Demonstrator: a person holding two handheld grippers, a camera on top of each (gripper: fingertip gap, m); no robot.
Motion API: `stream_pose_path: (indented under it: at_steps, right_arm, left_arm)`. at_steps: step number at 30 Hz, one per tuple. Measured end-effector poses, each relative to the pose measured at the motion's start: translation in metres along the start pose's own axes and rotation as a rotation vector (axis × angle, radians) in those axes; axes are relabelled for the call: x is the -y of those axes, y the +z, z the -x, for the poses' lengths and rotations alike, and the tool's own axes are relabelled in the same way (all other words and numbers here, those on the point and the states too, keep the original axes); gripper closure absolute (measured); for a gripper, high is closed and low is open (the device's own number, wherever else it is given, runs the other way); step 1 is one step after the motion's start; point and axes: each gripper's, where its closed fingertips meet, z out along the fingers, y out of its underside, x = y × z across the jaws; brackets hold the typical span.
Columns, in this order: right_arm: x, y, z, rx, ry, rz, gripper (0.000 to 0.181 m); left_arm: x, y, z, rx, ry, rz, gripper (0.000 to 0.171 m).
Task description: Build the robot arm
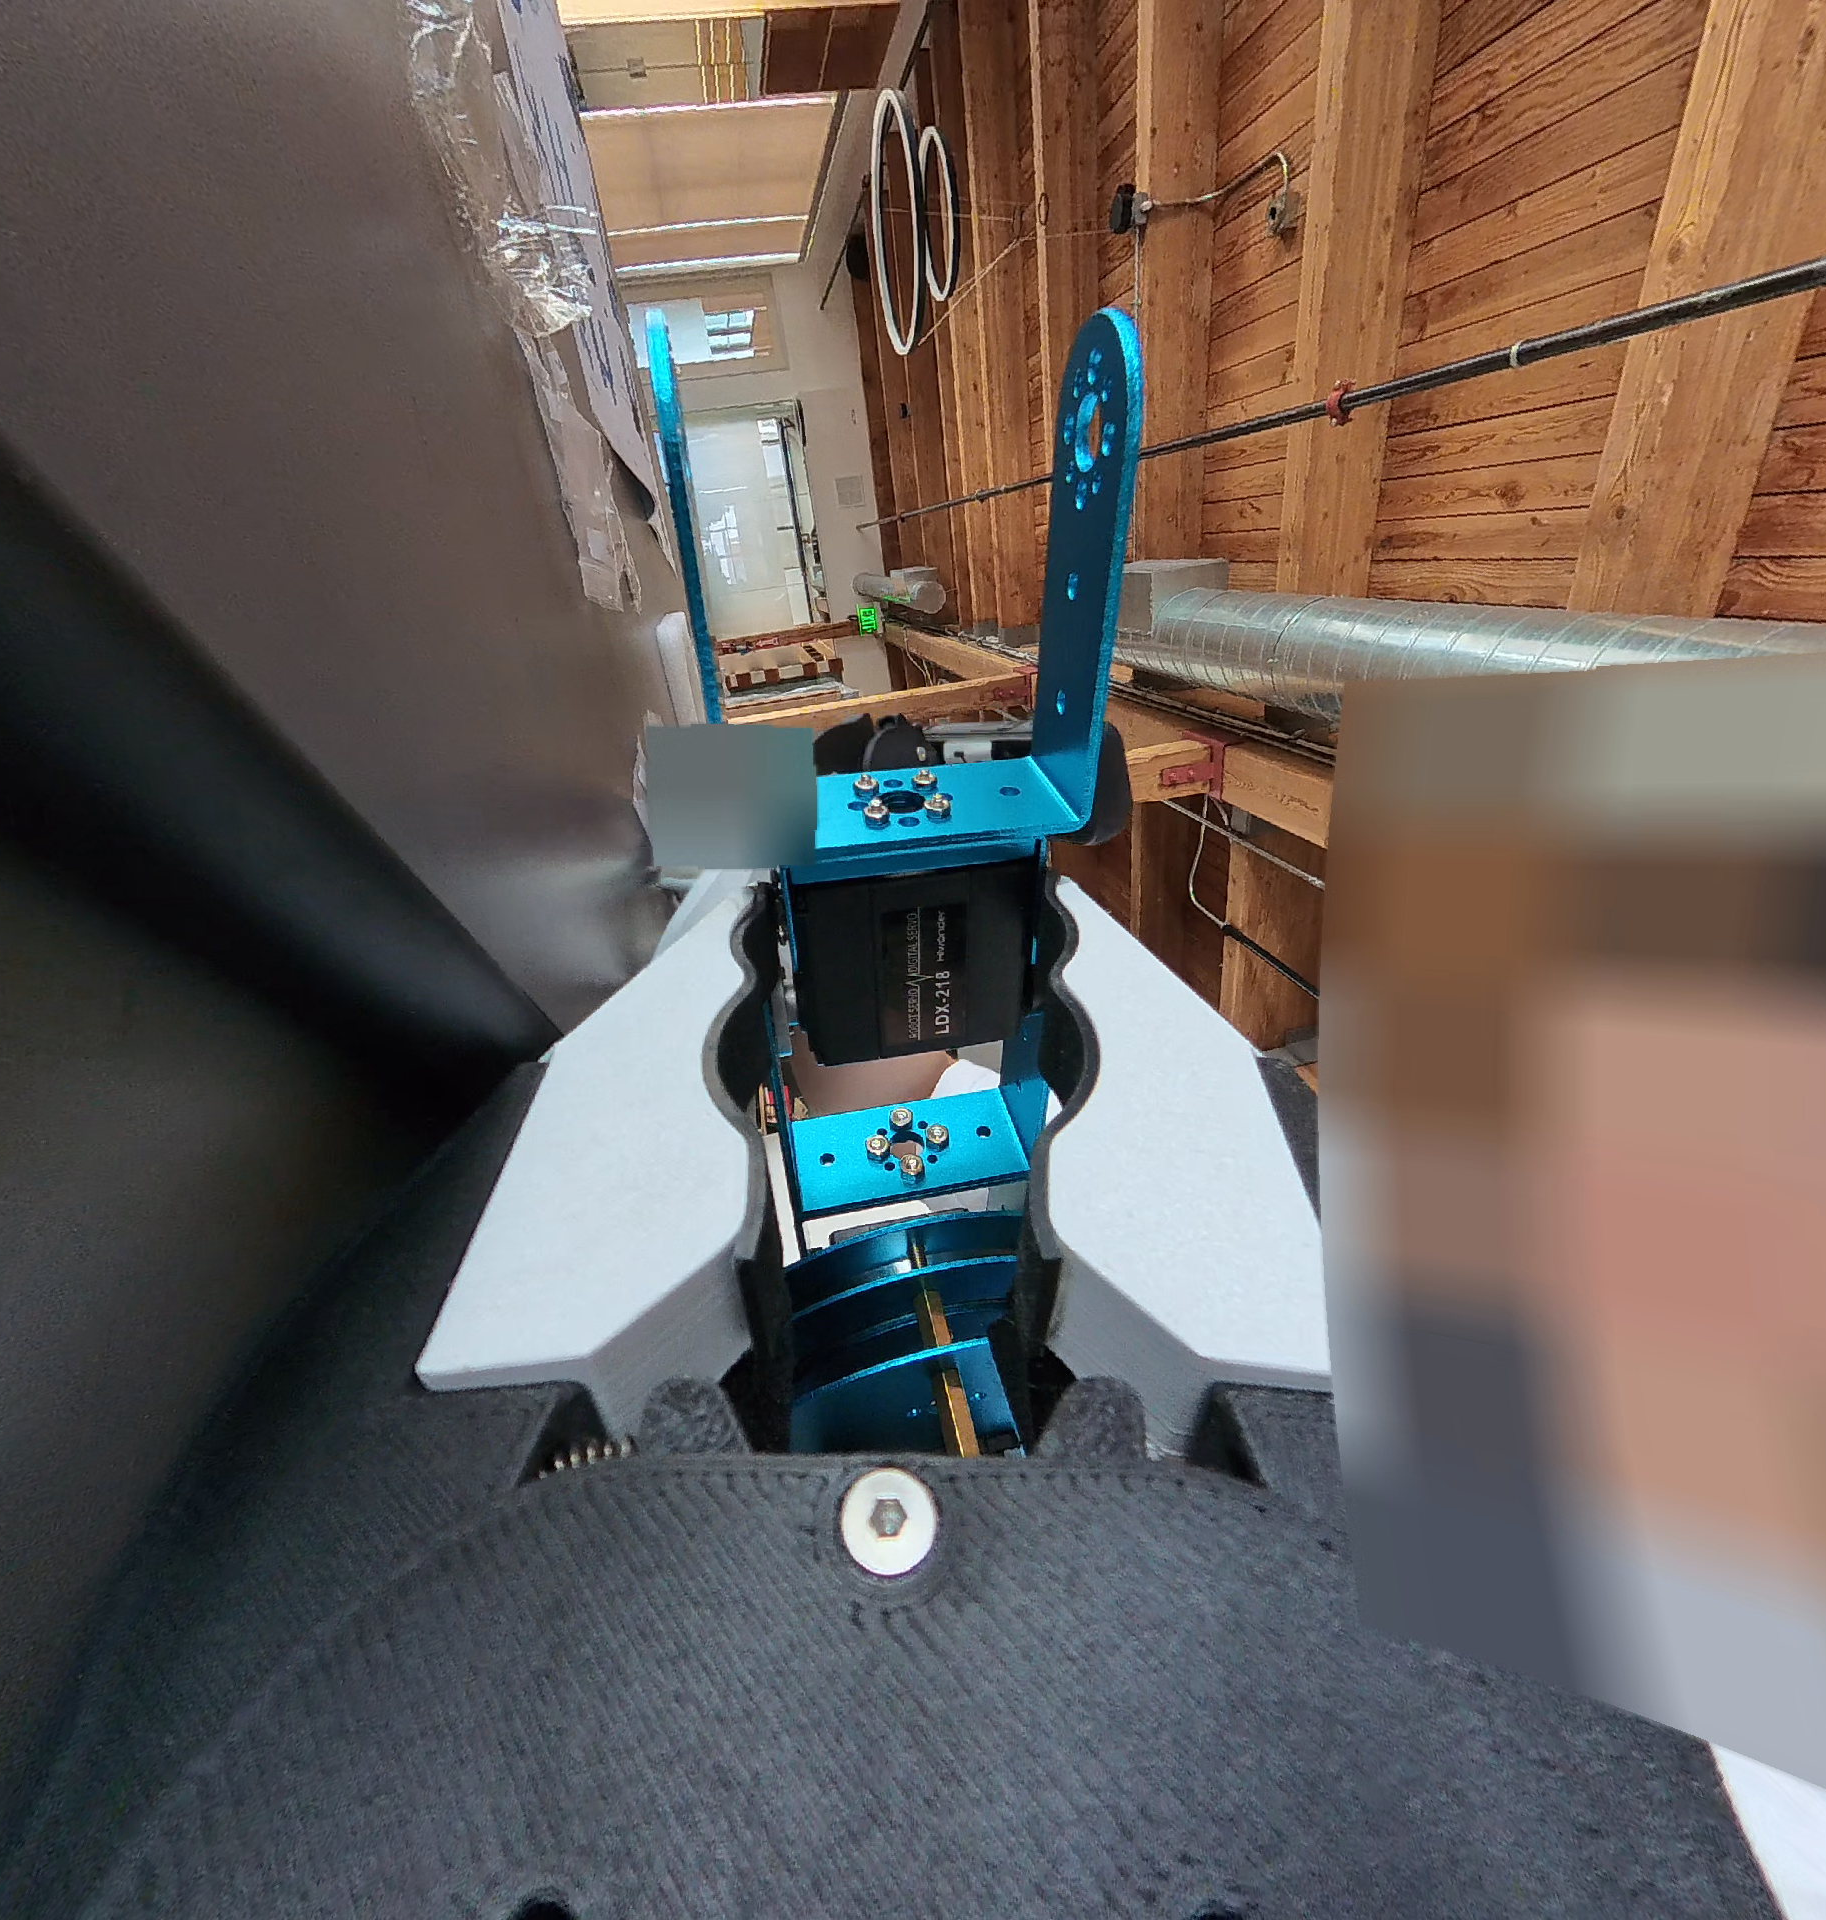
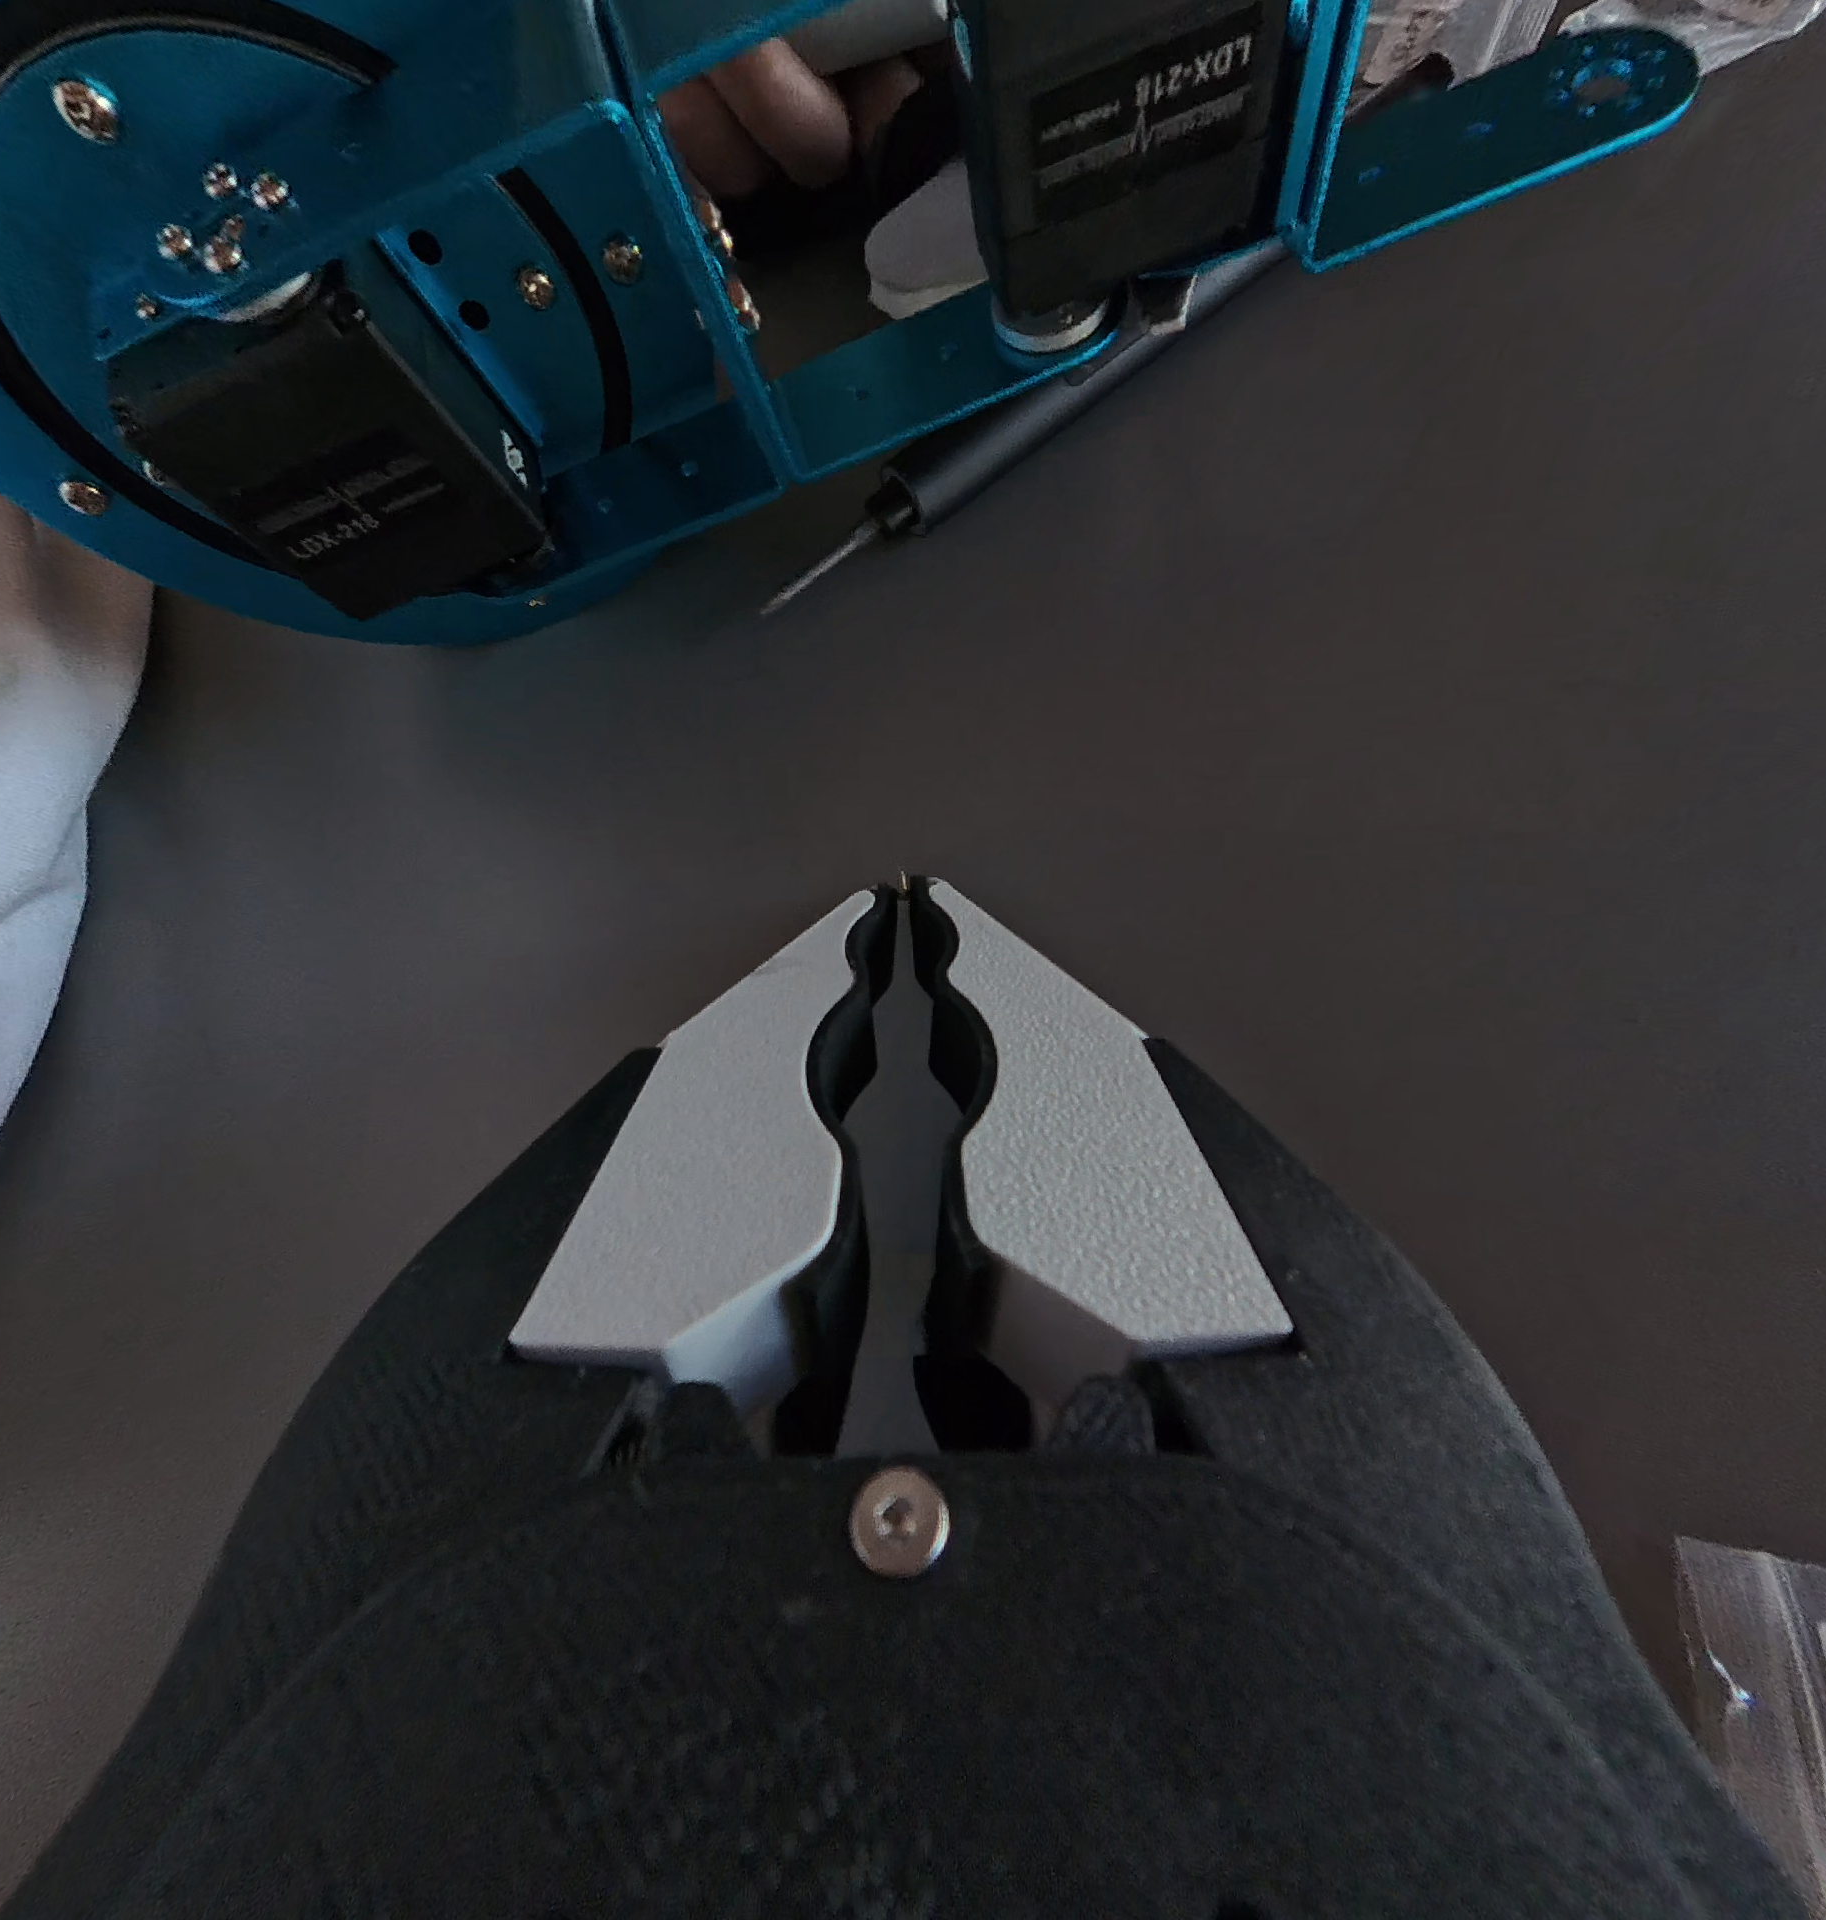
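Metal fills my left tongs (image 1: 904,997): they are clamped on the blue robot arm assembly (image 1: 914,1153), my fingers (image 1: 618,1174) pressing its frame from both sides, with a black servo (image 1: 904,977) sitting between the tips and a blue U-bracket (image 1: 1080,582) rising beyond it toward a wooden ceiling (image 1: 1511,312) and a silver duct (image 1: 1356,634). My right tongs (image 2: 901,891) are together over the dark table (image 2: 1356,779), pinching something tiny and brass-coloured (image 2: 902,883) at the very tips; it is too small to name. Ahead of them the same assembly (image 2: 680,312) hangs above the table, with a grey screwdriver (image 2: 992,483) lying beneath its frame. White cloth (image 2: 15,852) sits to the left, and a clear plastic bag (image 2: 1782,1704) at the lower right.
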Motion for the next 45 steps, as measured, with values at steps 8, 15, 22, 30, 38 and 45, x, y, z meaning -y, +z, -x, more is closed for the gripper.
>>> stream_pose_path:
  at_steps: [8,15,22,30,38,45]
  right_arm:
    - [0.052,-0.03,-0.003,-0.07,-0.092,0.007,0.179]
    - [0.12,-0.036,-0.009,-0.061,-0.24,0.091,0.179]
    - [0.121,-0.014,-0.01,0.014,-0.339,0.323,0.179]
    - [0.123,-0.007,-0.015,0.045,-0.383,0.46,0.181]
    - [0.082,-0.037,-0.051,-0.074,-0.198,0.486,0.181]
    - [0.01,-0.036,0.045,0.107,0.165,0.217,0.177]
  left_arm:
    - [0.0,0.002,0.0,0.001,0.0,0.0,0.122]
    - [0.0,0.002,0.001,0.005,-0.009,-0.007,0.122]
    - [0.0,0.002,0.002,0.016,-0.012,-0.008,0.123]
    - [0.0,0.002,0.003,0.02,-0.016,-0.006,0.123]
    - [0.0,-0.002,0.002,0.022,-0.006,-0.012,0.123]
    - [-0.001,-0.001,0.001,0.013,-0.008,-0.006,0.123]
